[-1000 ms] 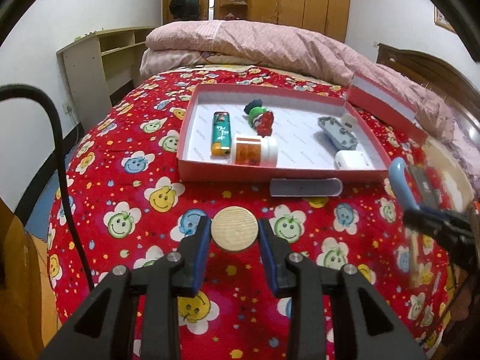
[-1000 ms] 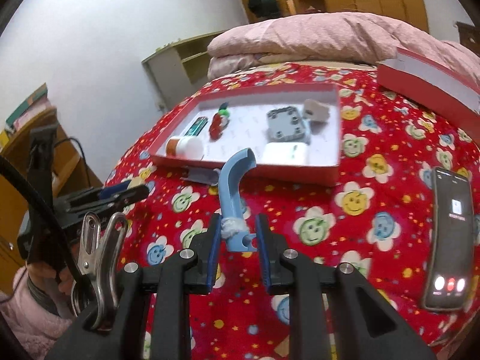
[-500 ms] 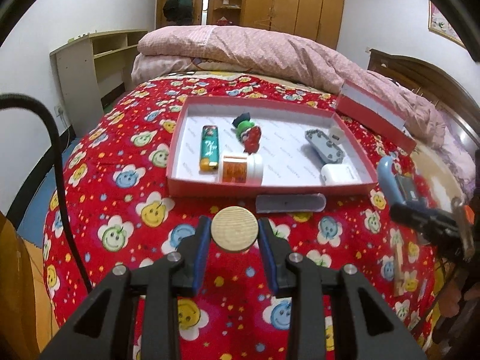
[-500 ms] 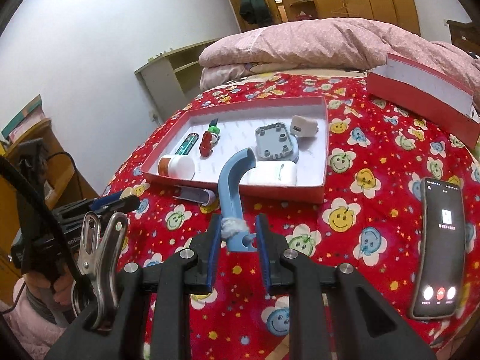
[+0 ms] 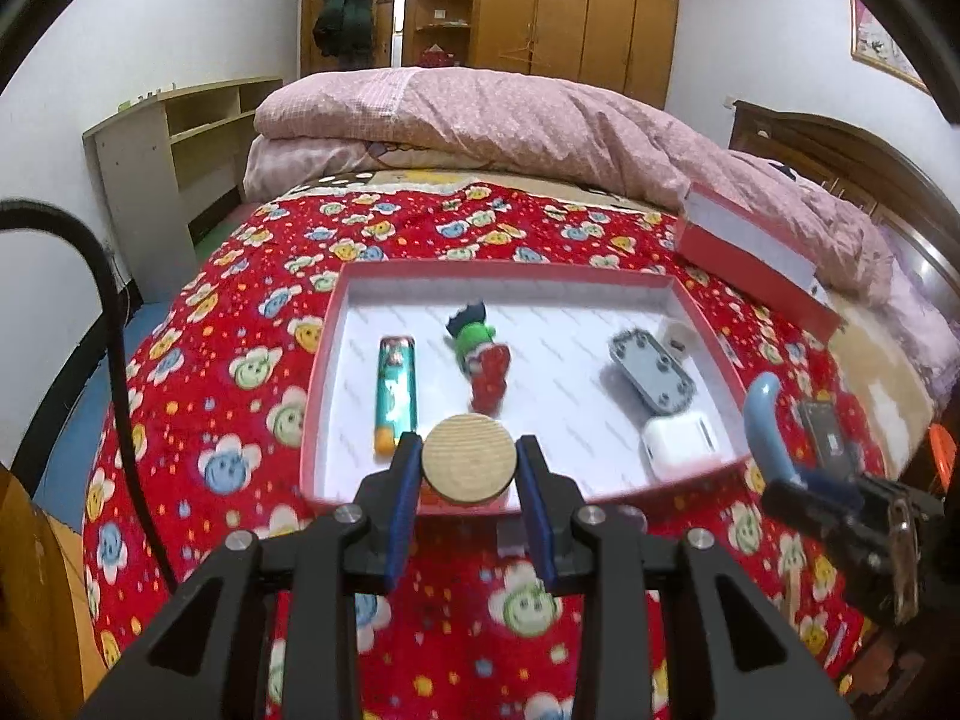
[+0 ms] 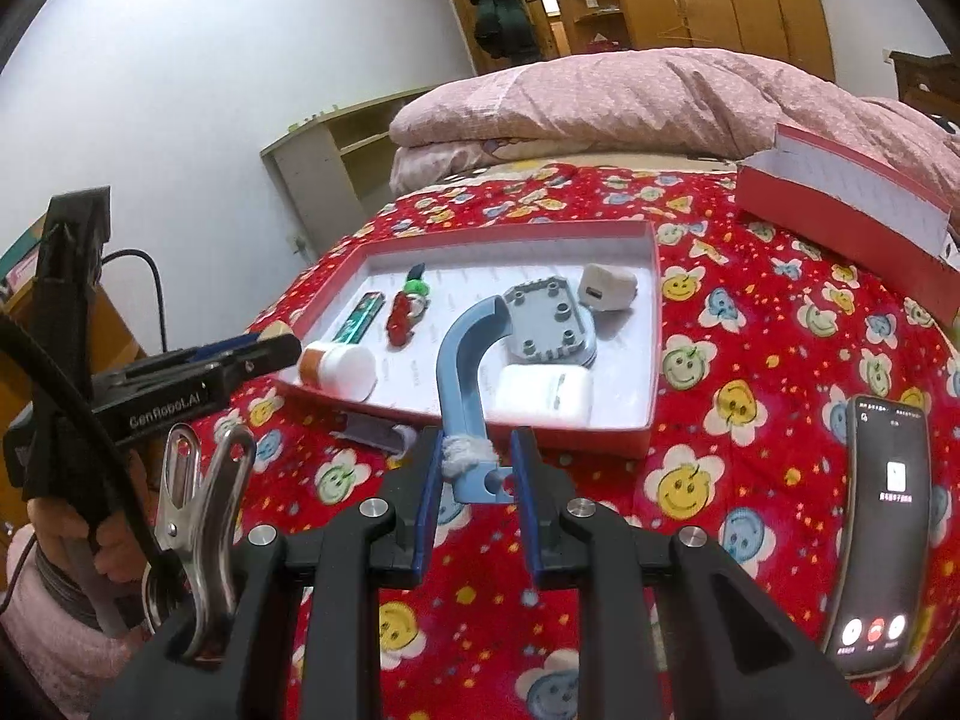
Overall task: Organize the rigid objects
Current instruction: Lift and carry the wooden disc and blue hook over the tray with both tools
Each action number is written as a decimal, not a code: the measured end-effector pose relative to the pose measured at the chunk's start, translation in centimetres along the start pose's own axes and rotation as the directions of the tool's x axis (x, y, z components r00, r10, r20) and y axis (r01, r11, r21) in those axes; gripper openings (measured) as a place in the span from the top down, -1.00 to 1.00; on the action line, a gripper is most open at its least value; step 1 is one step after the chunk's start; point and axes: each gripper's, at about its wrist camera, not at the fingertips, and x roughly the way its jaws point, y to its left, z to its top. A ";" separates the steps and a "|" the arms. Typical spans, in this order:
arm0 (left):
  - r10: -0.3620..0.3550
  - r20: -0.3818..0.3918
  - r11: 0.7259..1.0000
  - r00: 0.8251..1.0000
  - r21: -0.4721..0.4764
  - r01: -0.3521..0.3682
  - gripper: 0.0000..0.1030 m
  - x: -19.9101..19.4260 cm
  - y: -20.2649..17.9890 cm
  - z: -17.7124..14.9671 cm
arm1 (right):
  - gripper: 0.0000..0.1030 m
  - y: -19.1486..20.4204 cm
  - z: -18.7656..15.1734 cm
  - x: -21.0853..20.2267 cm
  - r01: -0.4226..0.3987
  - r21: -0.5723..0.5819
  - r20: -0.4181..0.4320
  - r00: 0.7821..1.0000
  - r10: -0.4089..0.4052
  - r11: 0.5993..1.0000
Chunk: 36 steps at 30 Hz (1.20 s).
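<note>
Left wrist view: left tool [image 5: 469, 467], clamped on wooden disc [image 5: 469, 458], now hangs over the red tray's [image 5: 702, 315] near rim, closer than before, lighter [image 5: 395, 394] just ahead-left.

The left gripper [image 5: 470, 468] points forward and downward, its two blue-padded fingers [image 5: 403, 504] clamped against opposite edges of a round wooden disc [image 5: 470, 467]. The right gripper [image 6: 474, 483] points forward and downward at a similar angle, its jaws closed on the base of a curved blue plastic piece [image 6: 465, 372]. In the right wrist view, a hand [image 6: 90, 531] in a pink sleeve [image 6: 54, 642] grips the handle of the left gripper.
</note>
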 end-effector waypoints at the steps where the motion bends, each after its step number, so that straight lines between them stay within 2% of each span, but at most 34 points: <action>1: -0.001 -0.001 1.000 1.000 -0.001 0.001 0.36 0.3 0.1 0.3 | 0.55 -0.1 0.2 0.2 0.013 -0.004 0.005 1.000 -0.013 1.000; 11: 0.040 -0.027 0.999 0.999 0.001 -0.040 0.36 4.1 0.0 2.4 | 0.55 -1.0 1.8 1.7 0.113 0.007 0.036 0.993 -0.113 0.994; 23: 0.075 -0.064 0.997 0.995 0.000 -0.075 0.36 7.9 -0.1 3.4 | 0.55 -2.4 2.7 3.8 0.145 0.017 0.061 0.987 -0.146 0.989; 36: 0.094 -0.063 0.996 0.994 -0.008 -0.094 0.36 10.1 0.3 4.0 | 0.55 -3.5 2.1 5.8 0.149 0.023 0.026 0.988 -0.149 0.989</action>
